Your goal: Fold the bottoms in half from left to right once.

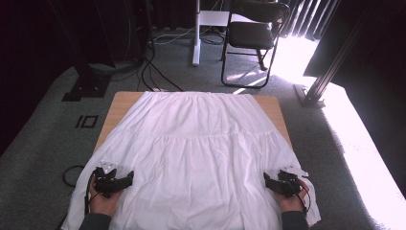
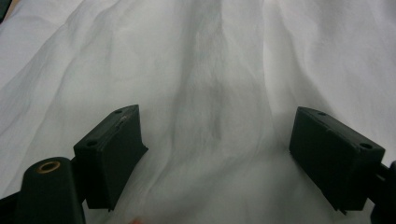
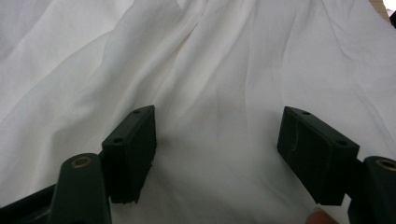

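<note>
1. My left gripper (image 1: pixel 128 178) sits at the near left of the table (image 1: pixel 120 103), over the left edge of the white garment (image 1: pixel 201 153); its jaws point inward toward the middle of the cloth.
2. In the left gripper view, my left gripper (image 2: pixel 215 154) has its jaws spread wide, with the white garment (image 2: pixel 205 70) lying rumpled between and beyond them; the pads press on nothing.
3. The white garment lies spread flat over nearly the whole tabletop, its gathered band at the far edge and its wide hem toward me, hanging off the near corners.
4. My right gripper (image 1: pixel 266 179) sits at the near right, over the right edge of the cloth, jaws pointing inward.
5. In the right gripper view, my right gripper (image 3: pixel 217 149) is likewise spread wide above the white garment (image 3: pixel 224 70), pinching nothing.
6. I can read no brand, label or writing on the cloth or the grippers.
</note>
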A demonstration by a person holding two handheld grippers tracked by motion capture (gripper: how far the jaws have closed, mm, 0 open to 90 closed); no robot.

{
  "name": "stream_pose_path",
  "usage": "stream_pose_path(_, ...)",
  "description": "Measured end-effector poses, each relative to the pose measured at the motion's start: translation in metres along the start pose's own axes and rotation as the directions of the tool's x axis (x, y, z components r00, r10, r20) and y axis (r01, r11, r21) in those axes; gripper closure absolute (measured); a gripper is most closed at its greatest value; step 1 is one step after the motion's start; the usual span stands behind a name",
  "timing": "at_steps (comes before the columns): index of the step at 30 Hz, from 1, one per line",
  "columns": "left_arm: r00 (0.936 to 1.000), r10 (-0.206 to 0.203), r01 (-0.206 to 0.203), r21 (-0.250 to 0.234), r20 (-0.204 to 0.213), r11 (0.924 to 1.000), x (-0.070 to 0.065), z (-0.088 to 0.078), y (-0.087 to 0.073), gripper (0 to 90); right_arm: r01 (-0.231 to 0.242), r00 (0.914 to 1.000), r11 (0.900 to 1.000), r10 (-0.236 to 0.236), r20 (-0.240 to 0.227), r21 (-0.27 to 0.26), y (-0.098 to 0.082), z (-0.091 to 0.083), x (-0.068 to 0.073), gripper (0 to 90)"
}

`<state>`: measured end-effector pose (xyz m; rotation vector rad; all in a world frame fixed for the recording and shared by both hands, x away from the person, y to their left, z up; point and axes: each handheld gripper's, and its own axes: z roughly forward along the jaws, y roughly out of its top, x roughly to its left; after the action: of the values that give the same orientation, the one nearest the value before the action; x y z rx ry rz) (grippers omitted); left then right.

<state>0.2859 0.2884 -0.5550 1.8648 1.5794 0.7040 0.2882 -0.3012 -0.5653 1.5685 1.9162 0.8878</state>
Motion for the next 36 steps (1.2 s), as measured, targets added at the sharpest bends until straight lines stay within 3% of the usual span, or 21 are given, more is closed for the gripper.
stream_pose_path(13,0.9998,0.014,-0.014,0.006,0.013,0.9999,0.002,0.0,0.001,19.3,0.001,1.0,1.0,-0.001,0.0,0.0,0.0,0.0,0.0,28.0)
stream_pose_path(20,0.9994,0.019,-0.019,0.014,0.028,0.9997,0.003,-0.005,0.002,34.1,0.013,0.9998,1.0,-0.013,-0.013,0.007,0.0,0.001,0.001,23.6)
stream_pose_path(25,0.9988,0.019,-0.018,-0.018,0.044,0.9997,0.002,-0.015,0.005,33.3,0.013,0.9998,1.0,-0.013,-0.013,0.007,0.0,0.001,0.001,23.6)
stream_pose_path(29,0.9985,0.006,-0.004,-0.038,0.053,0.9993,0.006,-0.023,0.008,30.2,0.013,0.9998,1.0,-0.013,-0.013,0.007,0.0,0.001,0.001,23.7)
stream_pose_path(33,0.9992,-0.014,0.016,-0.053,0.039,0.9984,0.019,-0.032,0.009,30.7,0.013,0.9998,1.0,-0.012,-0.013,0.007,0.0,0.001,0.001,23.7)
stream_pose_path(36,0.9983,-0.014,0.017,-0.041,0.056,0.999,0.028,-0.034,0.009,41.4,0.013,0.9998,1.0,-0.013,-0.013,0.007,0.0,0.001,0.001,23.7)
